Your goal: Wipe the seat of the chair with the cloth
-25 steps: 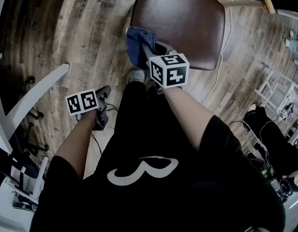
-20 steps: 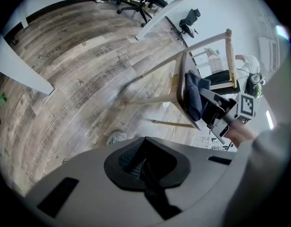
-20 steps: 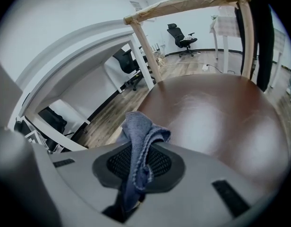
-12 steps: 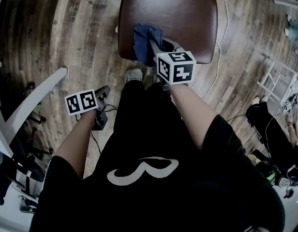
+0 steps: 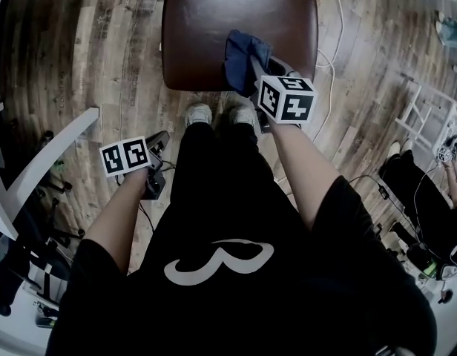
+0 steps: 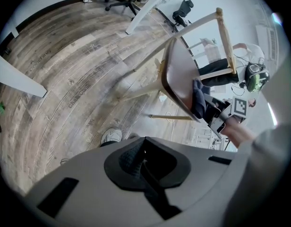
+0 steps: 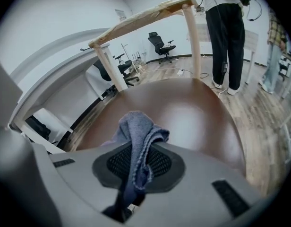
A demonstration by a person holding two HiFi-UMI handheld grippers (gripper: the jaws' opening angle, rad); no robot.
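The chair's brown leather seat (image 5: 228, 28) fills the top of the head view, and it spreads ahead in the right gripper view as the seat (image 7: 192, 112). A blue cloth (image 5: 243, 58) lies bunched on the seat's near right part, pinched in my right gripper (image 5: 254, 69). In the right gripper view the cloth (image 7: 138, 145) hangs out between the shut jaws, just over the seat. My left gripper (image 5: 156, 170) hangs low by my left leg, far from the chair, jaws closed together with nothing in them. The left gripper view shows the chair (image 6: 176, 72) from the side.
Wood-plank floor (image 5: 102, 43) surrounds the chair. A white desk leg (image 5: 50, 162) slants at the left, with office chairs beyond. A white cable (image 5: 336, 43) runs on the floor right of the seat. A person in dark trousers (image 7: 226, 32) stands behind the chair.
My right gripper has carried the cloth from the seat's left front edge across to its right front part. The left gripper has stayed put.
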